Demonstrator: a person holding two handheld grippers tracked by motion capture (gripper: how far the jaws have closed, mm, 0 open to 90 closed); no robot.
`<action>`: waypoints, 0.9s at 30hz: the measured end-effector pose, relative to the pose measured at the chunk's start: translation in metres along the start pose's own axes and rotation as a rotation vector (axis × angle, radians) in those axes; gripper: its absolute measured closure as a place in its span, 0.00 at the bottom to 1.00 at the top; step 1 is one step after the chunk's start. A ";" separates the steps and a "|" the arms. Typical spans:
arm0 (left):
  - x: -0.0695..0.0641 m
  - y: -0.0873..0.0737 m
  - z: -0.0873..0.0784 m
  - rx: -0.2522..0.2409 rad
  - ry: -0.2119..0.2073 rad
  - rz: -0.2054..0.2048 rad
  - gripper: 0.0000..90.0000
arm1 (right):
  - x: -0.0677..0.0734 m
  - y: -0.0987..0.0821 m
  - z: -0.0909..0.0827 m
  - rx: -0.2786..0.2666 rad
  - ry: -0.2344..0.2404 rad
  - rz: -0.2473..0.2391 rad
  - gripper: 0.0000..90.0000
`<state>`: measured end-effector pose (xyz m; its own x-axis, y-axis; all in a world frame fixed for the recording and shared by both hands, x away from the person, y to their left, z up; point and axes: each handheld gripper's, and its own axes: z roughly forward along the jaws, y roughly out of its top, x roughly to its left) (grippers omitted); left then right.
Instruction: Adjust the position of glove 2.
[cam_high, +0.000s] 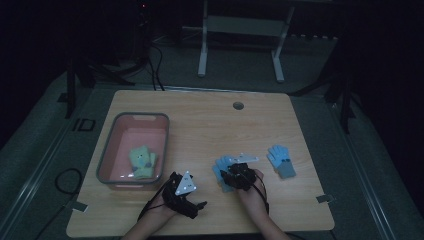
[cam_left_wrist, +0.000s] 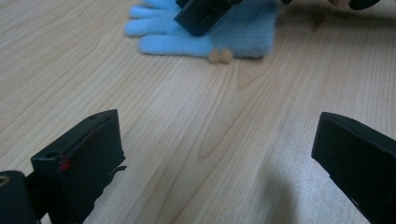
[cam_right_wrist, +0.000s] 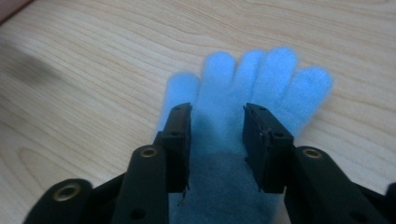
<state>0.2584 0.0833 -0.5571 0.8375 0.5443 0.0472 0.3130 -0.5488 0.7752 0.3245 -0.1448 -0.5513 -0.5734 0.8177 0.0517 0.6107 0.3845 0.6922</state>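
- A grey-rimmed, pink rectangular plastic bin (cam_high: 133, 152) is seen near the left edge of the light wooden desk (cam_high: 210, 120), closer to the front-left corner than to the back one.
- A yellow-green knitted glove (cam_high: 142, 162) is seen lying flat inside the bin, toward its front right part.
- The left gripper (cam_high: 201, 204) is held just right of the bin's front corner, near the front edge of the desk; in the left gripper view its black jaws are seen standing wide apart over bare wood, with nothing between them.
- A light blue knitted glove with a grey cuff (cam_right_wrist: 243, 107) is seen lying flat on the desk right of centre, toward the front edge, fingers spread.
- The right gripper (cam_right_wrist: 217, 119) is seen lowered over this glove; its jaws are set partly open, to a narrow gap, one on either side of the palm, and the glove is not clamped between them.
- A second light blue knitted glove with a grey cuff (cam_high: 281, 160) is seen lying flat further right, near the right edge of the desk and apart from the right gripper.
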 end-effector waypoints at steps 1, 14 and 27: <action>0.000 0.000 0.000 0.002 0.001 0.001 0.03 | 0.001 0.000 0.001 -0.003 -0.006 -0.003 0.68; 0.001 0.000 -0.001 -0.005 0.000 -0.001 0.03 | -0.009 0.010 -0.021 -0.088 0.057 -0.003 0.69; 0.001 -0.001 0.001 0.001 -0.007 0.003 0.03 | -0.094 0.003 -0.079 -0.166 0.010 -0.017 0.74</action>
<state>0.2589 0.0836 -0.5581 0.8417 0.5381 0.0449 0.3108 -0.5508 0.7746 0.3374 -0.2543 -0.4977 -0.5886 0.8071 0.0457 0.5030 0.3213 0.8024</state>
